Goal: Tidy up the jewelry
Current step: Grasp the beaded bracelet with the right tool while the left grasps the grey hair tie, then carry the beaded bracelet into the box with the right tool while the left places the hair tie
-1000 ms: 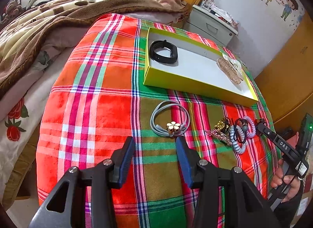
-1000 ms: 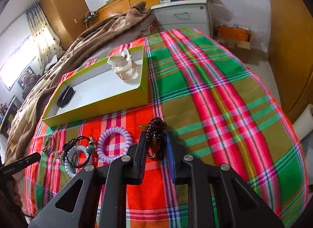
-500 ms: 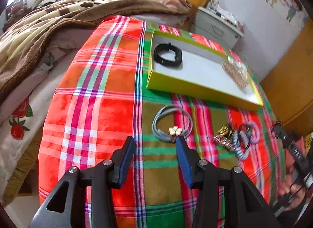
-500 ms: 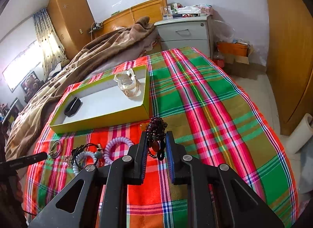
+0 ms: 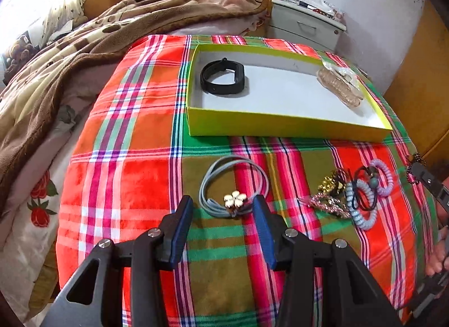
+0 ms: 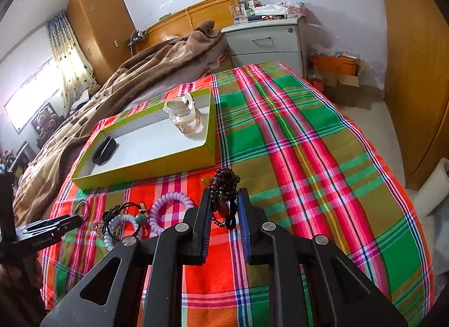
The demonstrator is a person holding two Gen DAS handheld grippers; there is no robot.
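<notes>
At lower left of the left wrist view our left tongs (image 5: 223,209) stand apart around the gray hair tie (image 5: 233,183) on the bed; closing on it looks next. Upper right lies the yellow box (image 5: 280,124), long axis left to right. In the right wrist view, our right tongs (image 6: 224,209) are clamped on the bead bracelet (image 6: 224,186), hanging upright; it goes boxward.

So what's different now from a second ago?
The left gripper has come closer to the grey hair tie, whose flower charm now sits between its open jaws. The right gripper still holds the dark bead bracelet, now lifted a bit above the blanket. The black band and clear clips stay in the yellow box.
</notes>
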